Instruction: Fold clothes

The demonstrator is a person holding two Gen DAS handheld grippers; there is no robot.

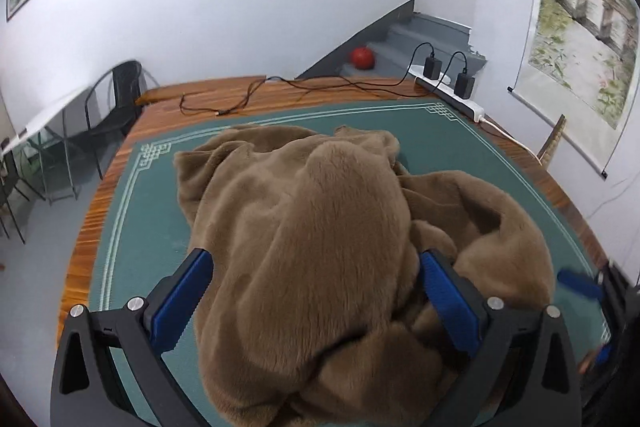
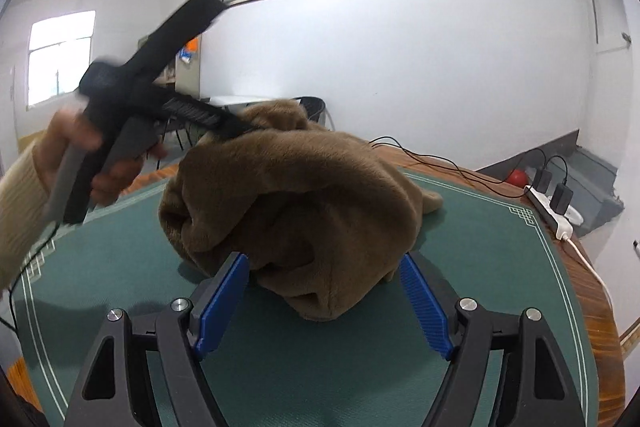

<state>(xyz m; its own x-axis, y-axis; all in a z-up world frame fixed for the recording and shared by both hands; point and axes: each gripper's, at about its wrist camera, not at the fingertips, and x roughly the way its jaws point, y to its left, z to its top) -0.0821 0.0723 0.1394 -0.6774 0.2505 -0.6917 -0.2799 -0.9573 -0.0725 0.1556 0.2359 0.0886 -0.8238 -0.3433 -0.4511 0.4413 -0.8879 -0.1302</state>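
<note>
A brown plush garment (image 1: 304,227) is seen bunched in a tall, rumpled heap on a green mat (image 1: 132,211) with a pale patterned border, which is laid over a wooden table (image 1: 280,95). In the left wrist view, the left gripper (image 1: 316,267) is seen with its blue pads set wide apart, and a thick fold of the garment is draped between them and over the lower frame; whether the pads actually press on the cloth cannot be told from this view. In the right wrist view, the same gripper is shown blurred at upper left, carried by a hand (image 2: 76,155) in a cream ribbed sleeve (image 2: 20,211), with its tip laid against the raised top of the heap. The right gripper (image 2: 324,267) is held low over the mat with its jaws spread wide; the near edge of the garment lies just ahead of and between the pad tips, apart from them, and nothing is gripped. At the far edge of the table a white power strip (image 1: 452,93) with two black adapters is placed, and thin black cables (image 1: 256,95) are trailed across the wood. A red ball (image 1: 362,58) is seen on the grey steps beyond.
</note>
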